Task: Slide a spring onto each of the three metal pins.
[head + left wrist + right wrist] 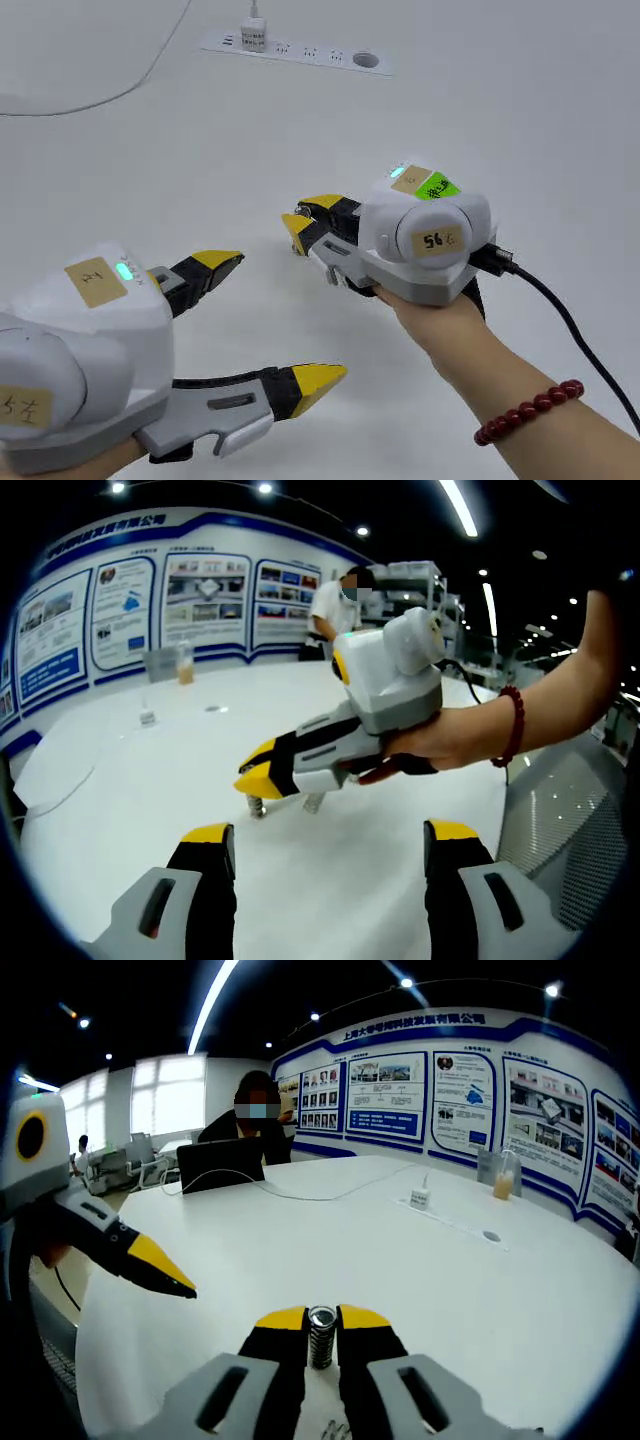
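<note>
Your left gripper hangs wide open, empty. Your right gripper pinches a spring on a pin standing on the table. One looks done; the neighbouring pin is too small to judge.

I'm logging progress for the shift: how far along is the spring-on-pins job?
Done: cannot confirm any finished pin. In hand: the right gripper is shut on a spring seated over an upright pin. Left: a second pin stands beside it, its spring unclear; the left gripper is open and empty.
</note>
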The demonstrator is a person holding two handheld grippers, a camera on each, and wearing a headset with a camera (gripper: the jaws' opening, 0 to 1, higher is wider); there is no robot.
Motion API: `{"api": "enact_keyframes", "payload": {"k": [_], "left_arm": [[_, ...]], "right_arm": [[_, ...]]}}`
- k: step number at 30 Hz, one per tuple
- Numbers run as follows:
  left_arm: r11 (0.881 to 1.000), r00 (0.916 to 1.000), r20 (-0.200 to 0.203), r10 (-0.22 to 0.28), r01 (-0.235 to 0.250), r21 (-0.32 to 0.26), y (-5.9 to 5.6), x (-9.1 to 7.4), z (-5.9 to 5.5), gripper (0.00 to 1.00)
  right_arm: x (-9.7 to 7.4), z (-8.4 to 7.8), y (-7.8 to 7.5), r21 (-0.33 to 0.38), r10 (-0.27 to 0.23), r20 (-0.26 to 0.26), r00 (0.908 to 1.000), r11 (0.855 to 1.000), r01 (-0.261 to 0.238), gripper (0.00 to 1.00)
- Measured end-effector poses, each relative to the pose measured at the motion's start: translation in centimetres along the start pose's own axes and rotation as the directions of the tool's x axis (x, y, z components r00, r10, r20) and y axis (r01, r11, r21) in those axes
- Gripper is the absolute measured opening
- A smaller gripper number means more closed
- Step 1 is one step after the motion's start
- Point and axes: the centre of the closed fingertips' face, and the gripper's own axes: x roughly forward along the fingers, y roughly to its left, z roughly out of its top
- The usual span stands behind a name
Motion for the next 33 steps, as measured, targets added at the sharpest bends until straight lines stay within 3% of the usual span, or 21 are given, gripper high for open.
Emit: {"api": "enact_keyframes", "payload": {"k": [6,16,27,33], "left_arm": [[1.000,1.0000,-0.005,0.002,-0.002,0.002,0.1,0.0,-0.1,0.77],[1.000,1.0000,-0.002,0.008,-0.008,0.003,0.2,0.0,0.0,0.77],[1.000,1.0000,-0.007,0.007,-0.007,0.022,0.1,0.1,0.0,0.73],[0.999,0.9997,-0.017,0.016,-0.016,0.039,0.4,0.3,-0.1,0.71]], "right_arm": [[0.2,-0.7,0.0,0.008,-0.006,-0.023,0.9997,1.000,0.006,0.12],[0.1,-0.5,0.0,0.023,0.002,-0.018,0.9998,1.000,-0.002,0.12],[-1.9,1.3,0.2,0.052,0.002,0.020,0.9998,0.999,-0.003,0.24],[-3.6,1.4,-0.2,0.077,-0.006,0.010,0.9999,0.997,0.006,0.29]]}}
